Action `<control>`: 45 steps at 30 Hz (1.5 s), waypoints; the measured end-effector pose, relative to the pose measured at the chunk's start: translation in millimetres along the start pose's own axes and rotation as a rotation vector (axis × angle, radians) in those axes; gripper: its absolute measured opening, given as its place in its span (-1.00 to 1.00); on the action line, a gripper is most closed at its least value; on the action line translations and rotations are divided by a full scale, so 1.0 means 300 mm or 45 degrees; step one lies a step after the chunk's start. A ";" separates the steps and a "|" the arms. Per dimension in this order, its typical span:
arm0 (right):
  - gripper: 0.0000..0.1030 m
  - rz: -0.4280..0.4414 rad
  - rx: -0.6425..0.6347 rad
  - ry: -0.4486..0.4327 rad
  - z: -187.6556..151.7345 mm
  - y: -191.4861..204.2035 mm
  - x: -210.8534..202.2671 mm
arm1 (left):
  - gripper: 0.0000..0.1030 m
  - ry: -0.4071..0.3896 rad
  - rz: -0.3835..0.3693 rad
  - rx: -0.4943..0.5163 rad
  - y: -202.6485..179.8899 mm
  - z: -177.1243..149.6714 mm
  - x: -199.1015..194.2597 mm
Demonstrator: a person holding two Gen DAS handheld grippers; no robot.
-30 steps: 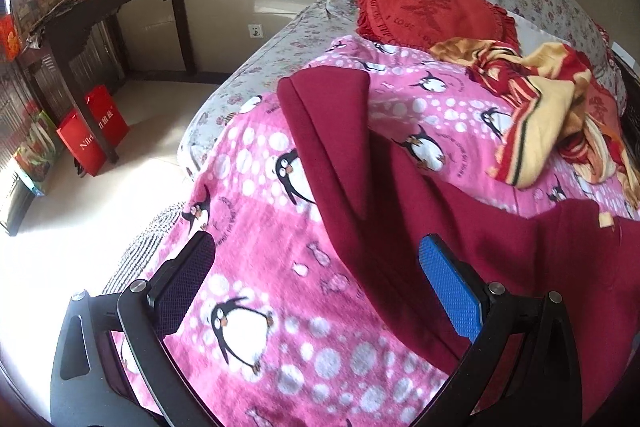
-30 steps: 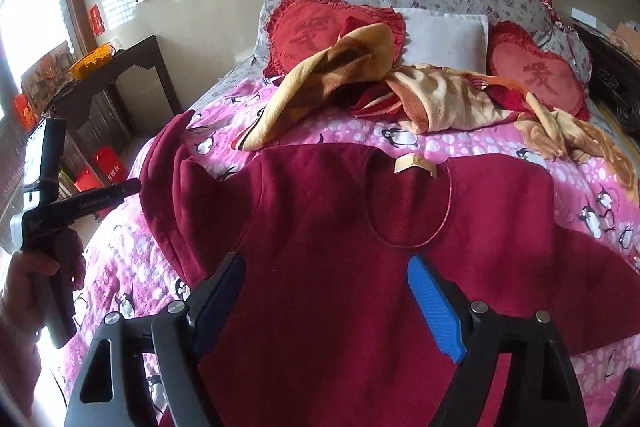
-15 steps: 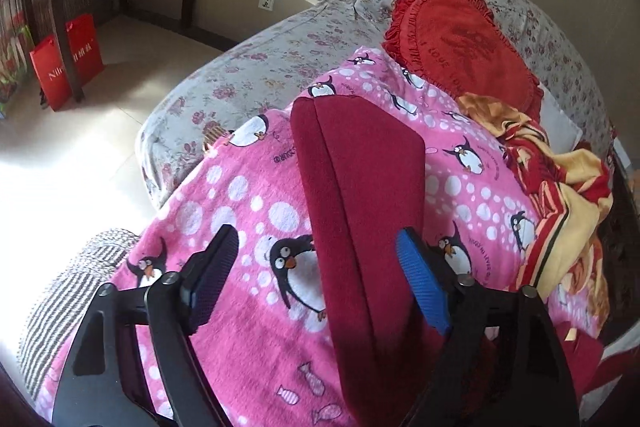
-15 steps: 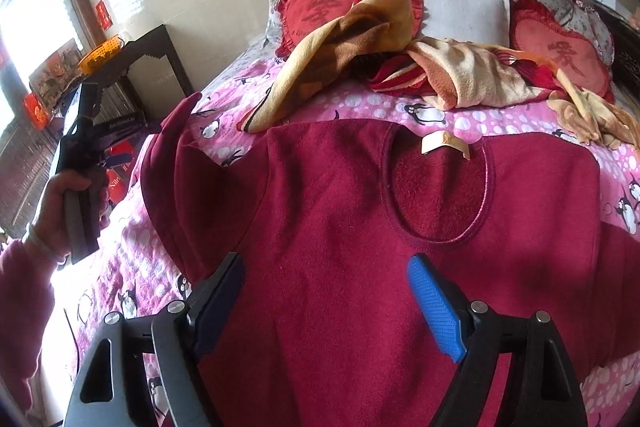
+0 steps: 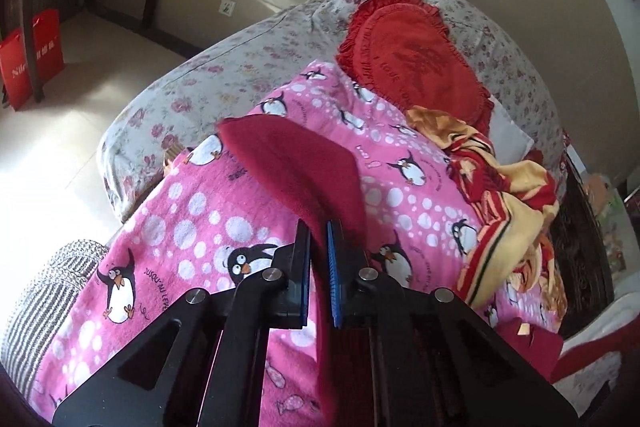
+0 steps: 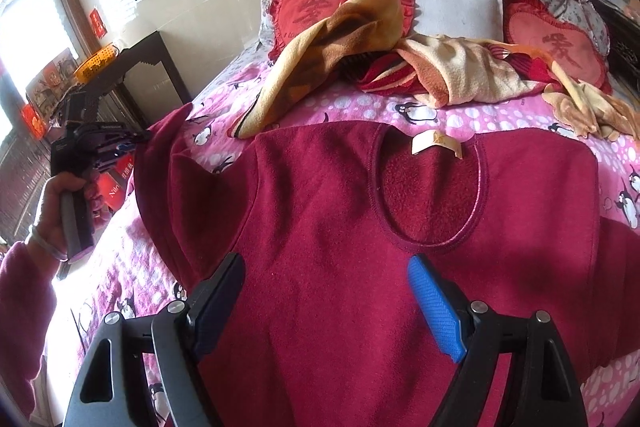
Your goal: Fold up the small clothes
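A dark red fleece sweater (image 6: 328,211) lies spread on a pink penguin blanket (image 6: 452,111), its round neckline and tan label toward the pillows. Its left sleeve (image 5: 296,167) stretches across the blanket in the left wrist view. My left gripper (image 5: 318,227) is shut on that sleeve near its cuff; it also shows at the left of the right wrist view (image 6: 132,141), held in a hand. My right gripper (image 6: 326,281) is open and empty, hovering over the sweater's chest below the neckline.
A crumpled yellow and red blanket (image 6: 440,67) and red heart cushions (image 6: 308,7) lie by the pillows. A dark wooden side table (image 6: 136,63) and red bags (image 5: 32,55) stand left of the bed. A striped rug (image 5: 44,295) lies on the floor.
My left gripper moved up along the sleeve toward its cuff and closed on it. My right gripper stayed open and moved slightly closer to the sweater's neckline.
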State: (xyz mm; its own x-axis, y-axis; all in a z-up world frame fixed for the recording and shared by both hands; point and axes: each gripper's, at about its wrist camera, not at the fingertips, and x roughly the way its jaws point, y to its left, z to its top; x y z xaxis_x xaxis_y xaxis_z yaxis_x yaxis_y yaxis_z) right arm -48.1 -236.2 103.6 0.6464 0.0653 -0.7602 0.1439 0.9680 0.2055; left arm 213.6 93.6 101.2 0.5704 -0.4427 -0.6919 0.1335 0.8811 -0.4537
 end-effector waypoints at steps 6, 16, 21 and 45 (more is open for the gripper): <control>0.59 0.010 0.034 -0.022 -0.005 -0.013 -0.040 | -0.89 -0.014 -0.046 0.000 -0.049 -0.025 -0.078; 0.59 -0.025 0.084 -0.128 -0.042 -0.107 -0.194 | -0.91 -0.021 -0.283 0.356 -0.475 -0.272 -0.281; 0.59 -0.097 0.146 -0.133 -0.101 -0.205 -0.240 | -0.91 0.084 -0.365 0.632 -0.709 -0.548 -0.284; 0.60 -0.078 0.226 -0.023 -0.075 -0.335 -0.053 | -0.29 0.150 0.023 0.749 -0.495 -0.826 -0.177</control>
State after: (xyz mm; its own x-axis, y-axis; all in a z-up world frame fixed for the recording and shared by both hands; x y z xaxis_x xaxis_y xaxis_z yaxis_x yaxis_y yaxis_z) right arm -89.8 -329.1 81.1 0.6457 0.0013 -0.7636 0.3125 0.9120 0.2658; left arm -37.4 -54.9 66.0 0.4876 -0.4125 -0.7695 0.5702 0.8179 -0.0771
